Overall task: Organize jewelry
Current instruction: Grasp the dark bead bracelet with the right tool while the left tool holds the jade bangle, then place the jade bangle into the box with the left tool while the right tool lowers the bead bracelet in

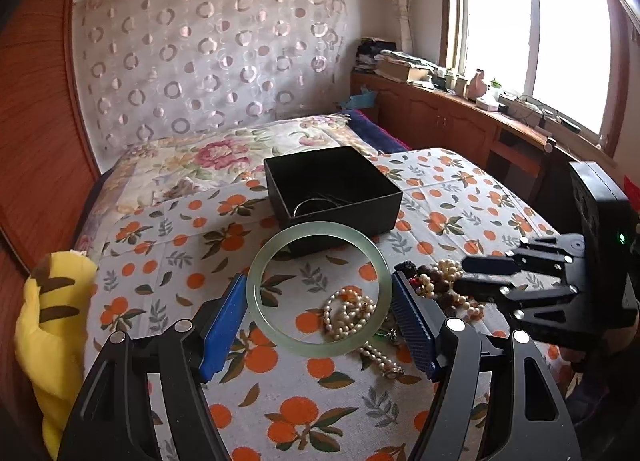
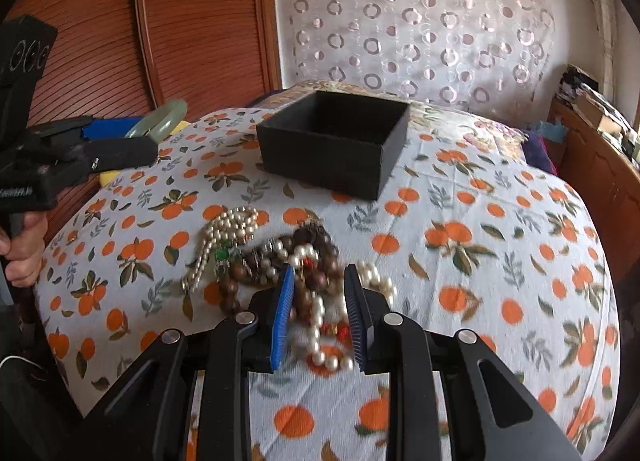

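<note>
While held above the cloth: pale green bangle [image 1: 318, 288] — clamped across its width between the blue pads of the left tool [image 1: 320, 317], jaws spread wide to take it.
Left tool, from the right wrist view: at the picture's left edge [image 2: 154, 129], bangle [image 2: 162, 118] seen edge-on, a person's hand [image 2: 22, 251] on the grip.
Right tool [image 2: 320, 301]: jaws narrowly parted over a tangle of beads; pearl and brown strands lie between the pads, though blur makes it hard to say whether they are pinched.
Jewelry pile [image 2: 272, 257]: pearl strands, dark wooden beads, a green stone — on the orange-print cloth [image 2: 480, 261], near the box.
Black box [image 1: 332, 191]: open-topped, on the cloth beyond the pile; a thin ring shows inside.
Yellow plush toy [image 1: 48, 325]: at the bed's left edge.
</note>
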